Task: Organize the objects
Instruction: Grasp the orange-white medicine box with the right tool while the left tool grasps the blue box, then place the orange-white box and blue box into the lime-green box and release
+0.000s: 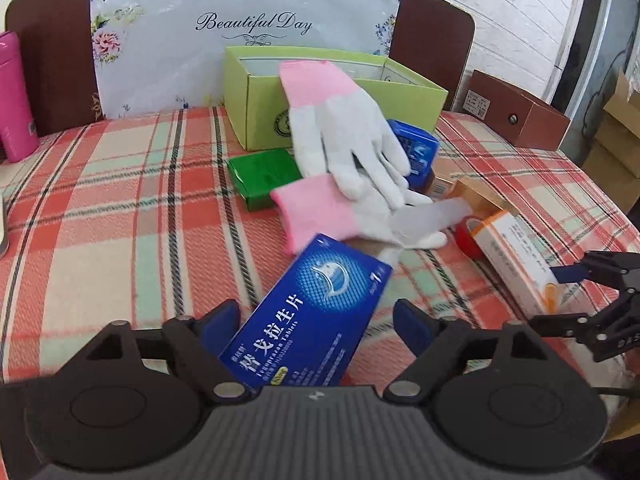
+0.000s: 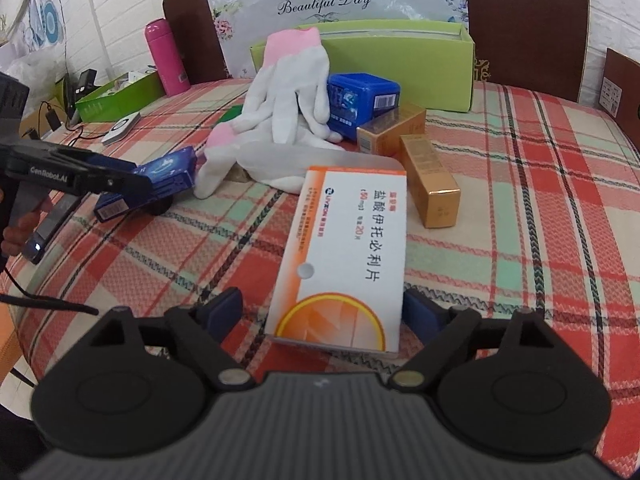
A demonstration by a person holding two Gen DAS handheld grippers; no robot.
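A blue tablet box [image 1: 308,312] lies on the plaid cloth between the fingers of my left gripper [image 1: 316,320], which is open, its pads clear of the box. The right wrist view shows that gripper [image 2: 148,188] at the left, astride the same blue box [image 2: 168,172]. A white and orange medicine box [image 2: 344,256] lies flat between the spread fingers of my right gripper [image 2: 322,310], open too, with a gap at its left pad. White gloves with pink cuffs [image 1: 352,148] drape from an open green box [image 1: 256,92] onto the pile.
Around the gloves lie a blue tin [image 2: 364,96], two gold boxes [image 2: 430,180], a green packet [image 1: 264,172] and a red tape roll [image 1: 468,236]. A pink bottle [image 2: 166,56] stands at the back left, a brown box [image 1: 516,112] at the back right.
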